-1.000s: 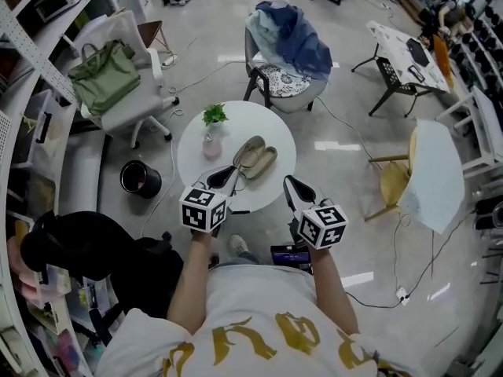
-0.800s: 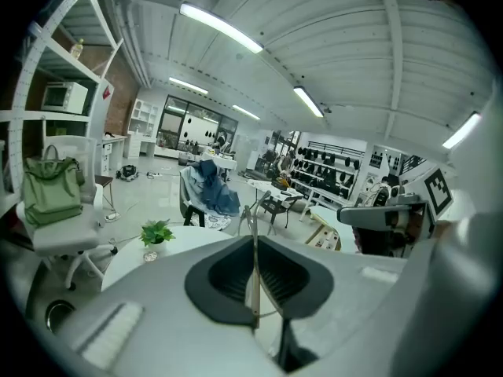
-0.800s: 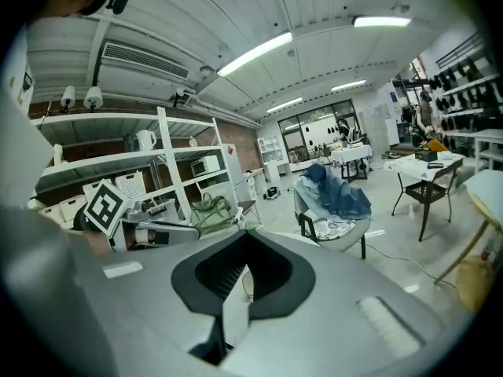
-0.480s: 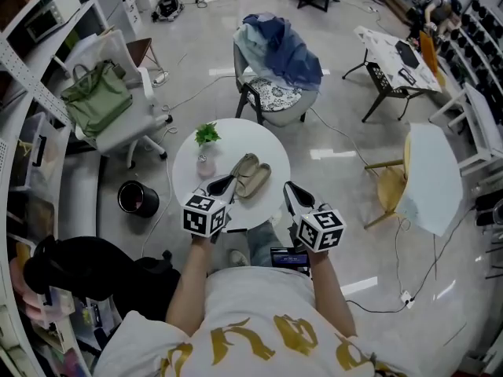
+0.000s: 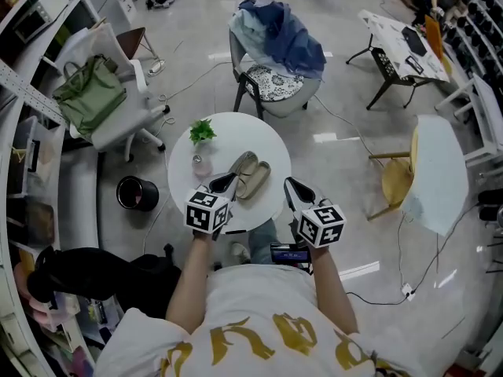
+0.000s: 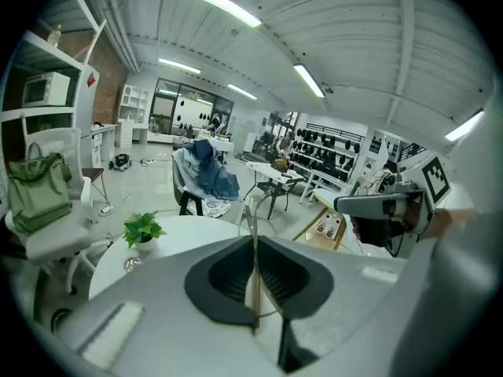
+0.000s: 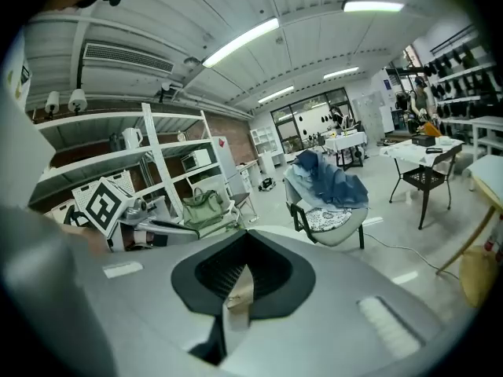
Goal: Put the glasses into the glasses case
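left gripper point(image 5: 223, 182): fingers clamped on glasses point(image 6: 252, 218)
right gripper point(image 5: 290, 184): fingers together, empty
change: almost none; case point(image 5: 250, 173) open on worktop point(image 5: 244, 132), still unfilled

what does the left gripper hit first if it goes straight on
Probably the open glasses case on the table, ahead of the left gripper, which is shut on the glasses; height unclear, so it might pass over.

Overhead, two low; table point(image 5: 236, 132) probably shared

Right gripper point(image 7: 247, 231) recorded with jaws pressed together. Chair point(image 7: 334, 218) draped in blue cloth point(image 7: 330, 181) noted beyond; green handbag point(image 7: 203, 205) left.
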A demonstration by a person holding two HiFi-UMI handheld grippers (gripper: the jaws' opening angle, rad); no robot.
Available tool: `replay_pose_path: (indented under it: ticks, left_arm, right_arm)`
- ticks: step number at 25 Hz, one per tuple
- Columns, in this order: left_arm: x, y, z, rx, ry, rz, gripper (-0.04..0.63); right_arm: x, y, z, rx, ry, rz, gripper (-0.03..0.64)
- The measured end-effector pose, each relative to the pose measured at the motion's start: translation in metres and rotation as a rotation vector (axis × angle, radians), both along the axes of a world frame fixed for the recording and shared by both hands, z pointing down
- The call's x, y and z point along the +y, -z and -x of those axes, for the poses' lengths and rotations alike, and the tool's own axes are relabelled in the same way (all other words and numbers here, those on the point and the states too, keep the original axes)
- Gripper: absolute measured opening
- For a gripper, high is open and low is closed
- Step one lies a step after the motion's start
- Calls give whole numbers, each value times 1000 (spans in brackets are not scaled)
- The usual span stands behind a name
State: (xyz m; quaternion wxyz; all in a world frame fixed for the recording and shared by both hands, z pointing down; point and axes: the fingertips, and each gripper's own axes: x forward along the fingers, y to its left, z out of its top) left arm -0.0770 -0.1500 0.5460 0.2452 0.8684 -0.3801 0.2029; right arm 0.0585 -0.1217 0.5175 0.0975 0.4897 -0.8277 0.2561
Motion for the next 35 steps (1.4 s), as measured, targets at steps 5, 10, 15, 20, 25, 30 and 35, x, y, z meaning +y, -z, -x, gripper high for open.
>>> replay_pose_path:
  ticks: [5, 10, 15, 20, 25, 30, 35]
  left_arm:
    - [-10, -25, -4, -28, 1, 53, 18]
    - [-20, -49, -8, -54, -2, 93, 18]
    - [-24, -74, -7, -79, -1, 137, 18]
    - [-28, -97, -9, -104, -5, 177, 18]
    - [-38, -113, -13, -123, -17, 201, 18]
    - [-41, -131, -19, -153, -48, 239, 18]
    - [-46, -149, -23, -212, -68, 248, 20]
  right_arm:
    - [-19, -15, 2, 4, 34, 44, 26]
    - [-31, -37, 3, 17, 60, 98, 26]
    - [-38, -57, 1, 36, 77, 148, 26]
    - [-51, -72, -4, 50, 81, 182, 26]
    - [-62, -83, -6, 61, 93, 208, 26]
    - [-65, -96, -11, 71, 93, 243, 26]
    - [-73, -104, -14, 72, 94, 261, 27]
